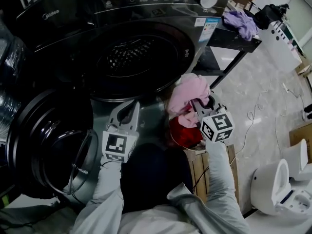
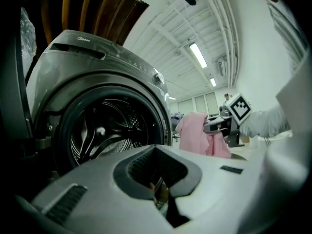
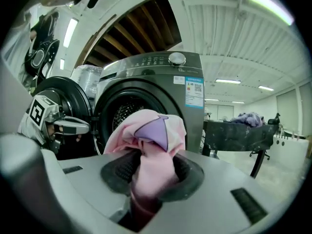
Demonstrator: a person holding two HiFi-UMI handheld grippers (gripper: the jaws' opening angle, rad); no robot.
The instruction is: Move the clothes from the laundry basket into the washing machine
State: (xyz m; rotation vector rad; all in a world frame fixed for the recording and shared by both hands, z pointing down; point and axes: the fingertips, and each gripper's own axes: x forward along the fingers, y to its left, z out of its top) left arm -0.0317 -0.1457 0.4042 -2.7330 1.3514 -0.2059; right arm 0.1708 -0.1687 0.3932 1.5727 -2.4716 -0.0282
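Crouching before the washer, the person reaches both light grey sleeves (image 1: pixel 105 189) forward, a gripper in each hand. The right gripper (image 1: pixel 196 105) points roughly level toward the machine, its jaws clamped on a bunched pink garment (image 1: pixel 187 94) that has a purple patch (image 3: pixel 151 130) on its upper fold. From the pinch the cloth bulges up over the jaws and the rest drapes straight down, so its long axis runs upright. It hangs in the air outside the machine, just right of the drum opening and above the laundry basket (image 1: pixel 199 148), a round tub on the floor with something red showing inside it.

On the other side, the left gripper (image 1: pixel 130 108) is held level and aimed at the drum mouth. Its jaws sit together with nothing caught between them, well apart from the garment.

Ahead stands the dark grey front-loading washing machine (image 1: pixel 122 9). Its round door (image 1: pixel 46 140) is swung wide open to the left, and the perforated steel drum (image 1: pixel 131 57) is exposed. I cannot tell whether any clothes lie in it.

Beyond the machine's right side is a black table (image 1: pixel 234 40) carrying a heap of purple clothes (image 1: pixel 241 22).
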